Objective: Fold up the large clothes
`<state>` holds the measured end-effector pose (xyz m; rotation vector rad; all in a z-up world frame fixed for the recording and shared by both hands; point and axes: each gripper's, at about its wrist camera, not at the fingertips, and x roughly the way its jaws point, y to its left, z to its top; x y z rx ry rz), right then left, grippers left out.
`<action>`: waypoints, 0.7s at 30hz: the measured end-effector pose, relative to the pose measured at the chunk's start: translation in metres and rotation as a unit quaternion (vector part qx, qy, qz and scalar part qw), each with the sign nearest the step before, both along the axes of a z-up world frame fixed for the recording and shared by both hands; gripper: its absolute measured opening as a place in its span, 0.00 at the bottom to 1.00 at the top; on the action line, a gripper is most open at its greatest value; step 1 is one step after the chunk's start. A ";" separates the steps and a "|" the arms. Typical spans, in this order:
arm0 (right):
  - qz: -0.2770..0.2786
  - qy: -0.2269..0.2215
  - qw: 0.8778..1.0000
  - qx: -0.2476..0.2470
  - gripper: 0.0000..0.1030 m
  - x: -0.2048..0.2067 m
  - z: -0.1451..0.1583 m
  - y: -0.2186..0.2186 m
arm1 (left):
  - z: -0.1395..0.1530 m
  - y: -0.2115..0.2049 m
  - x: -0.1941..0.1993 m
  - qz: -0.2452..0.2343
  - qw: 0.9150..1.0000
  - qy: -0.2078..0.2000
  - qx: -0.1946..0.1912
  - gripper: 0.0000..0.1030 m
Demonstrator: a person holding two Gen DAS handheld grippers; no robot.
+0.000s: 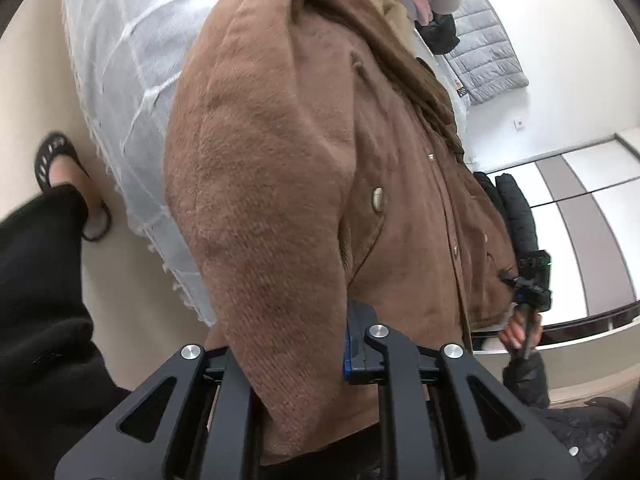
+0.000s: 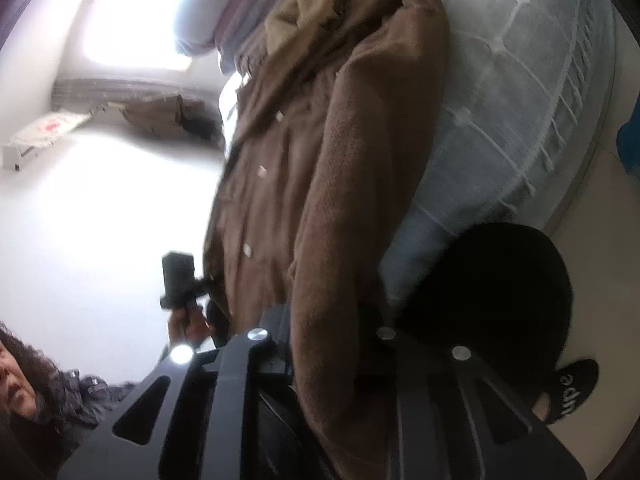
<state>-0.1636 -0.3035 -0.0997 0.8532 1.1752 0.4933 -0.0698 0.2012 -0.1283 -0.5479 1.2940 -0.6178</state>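
Brown, fuzzy cloth is filling both wrist views: a large brown coat [image 1: 288,152] with pale snap buttons is lying spread over a bed covered by a light blue-grey quilted bedspread [image 1: 120,80] with a fringed edge. One thick fold of the coat, seemingly a sleeve, is running down between the fingers of the left tongs [image 1: 304,364], which are clenching on it, the cloth bulging out above the black linkage. The left tongs are pointing steeply downward toward the bed, with the floor and the person's sandalled foot [image 1: 60,172] showing off to the left. In the right wrist view the right tongs [image 2: 320,344] are likewise grasping a fold of the coat [image 2: 320,184], the brown cloth passing down through the closed fingers and over the black frame, tilted down at the bedspread [image 2: 520,92]. Across the coat in the left view, a hand [image 1: 520,330] is gripping the handle of the other device, its black camera block above it; a matching hand [image 2: 188,324] is appearing in the right view. A grey puffer jacket [image 1: 484,52] is lying farther back.
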 end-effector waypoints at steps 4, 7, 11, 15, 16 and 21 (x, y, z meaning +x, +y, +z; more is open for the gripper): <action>-0.033 -0.033 0.998 0.040 0.16 -0.002 0.020 0.000 | 0.030 0.008 -0.001 0.013 0.999 -0.031 -0.015 0.10; -0.055 -0.062 0.993 0.084 0.16 -0.009 0.032 -0.002 | 0.069 0.015 -0.015 0.010 0.996 -0.073 -0.040 0.10; -0.084 -0.091 0.983 0.132 0.15 -0.024 0.040 -0.009 | 0.083 0.014 -0.019 0.013 0.994 -0.092 -0.060 0.10; -0.090 -0.107 0.979 0.146 0.14 -0.040 0.044 -0.019 | 0.091 0.011 -0.029 0.007 0.992 -0.097 -0.079 0.09; -0.090 -0.107 0.980 0.142 0.14 -0.045 0.042 -0.025 | 0.095 0.010 -0.030 0.002 0.992 -0.103 -0.071 0.09; -0.075 -0.037 0.991 0.101 0.14 -0.034 0.001 -0.036 | 0.066 0.018 -0.028 0.004 0.997 -0.069 -0.047 0.09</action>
